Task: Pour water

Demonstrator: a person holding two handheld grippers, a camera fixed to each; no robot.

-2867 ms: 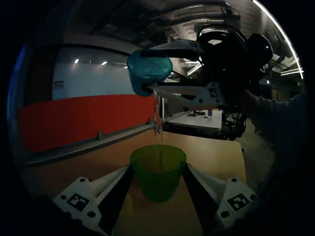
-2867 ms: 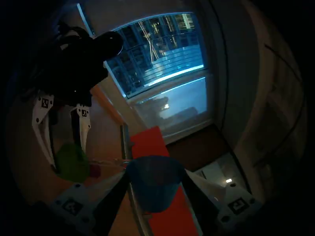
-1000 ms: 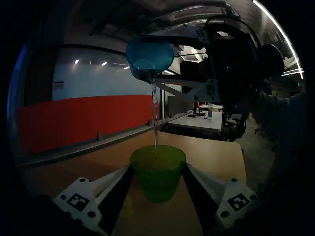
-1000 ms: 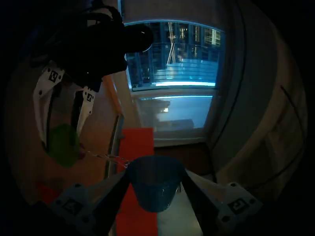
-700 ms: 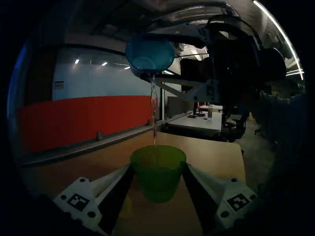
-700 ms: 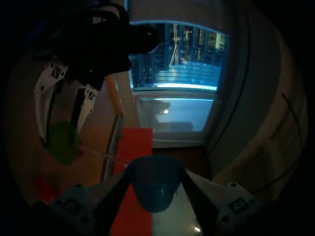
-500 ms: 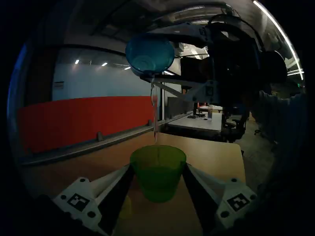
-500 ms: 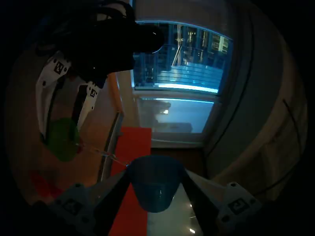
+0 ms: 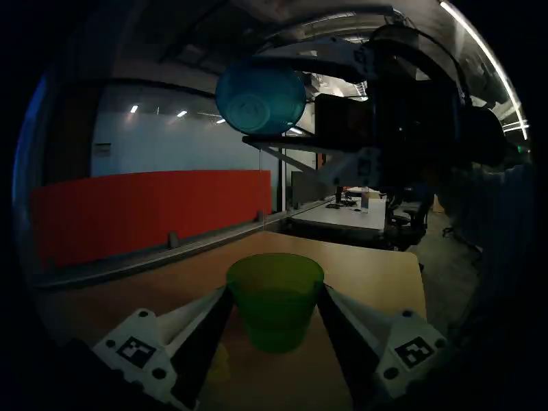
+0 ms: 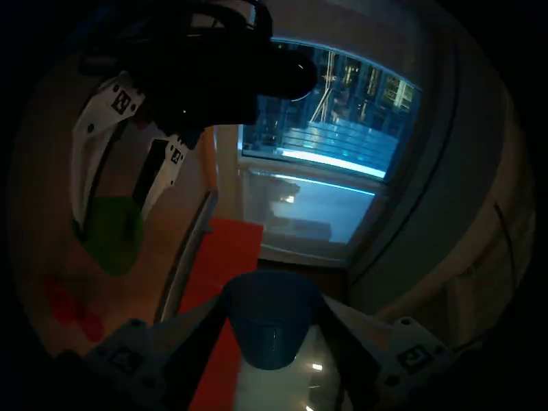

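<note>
Gloom lies over both views. In the left gripper view, a red panel (image 9: 151, 209) stands left of and behind the green cup (image 9: 275, 315), along the far edge of the wooden surface (image 9: 370, 264). Just left of the green cup's base, a small yellow thing (image 9: 219, 359) lies on the surface; what it is cannot be told.

The green cup stands upright at the centre. The left gripper (image 9: 274, 296) is clamped on it, one white finger pressed to each side. The cup's lower part looks darker, as if it holds liquid.

High above the green cup and well apart from it hangs the blue cup (image 9: 259, 96). It is tipped far over, so its open mouth and inner bottom face the camera. The right gripper (image 9: 264, 103) grips it, with one white finger along the top and one along the underside. The gripper's dark body reaches out to the right of the green cup, and a sleeve (image 9: 496, 226) shows farther right.

In the right gripper view, which is rolled, the green cup (image 10: 113, 233) sits at the left between the white fingers of the left gripper (image 10: 113, 222). Below it, a few red spots (image 10: 68, 308) mark the surface (image 10: 41, 205). The red panel (image 10: 219, 274) is just right of the green cup. Lower and farther right is the blue cup (image 10: 270, 329), squeezed between the fingers of the right gripper (image 10: 270, 322). A window (image 10: 329, 116) with blue-lit buildings lies up and to the right of the green cup.
</note>
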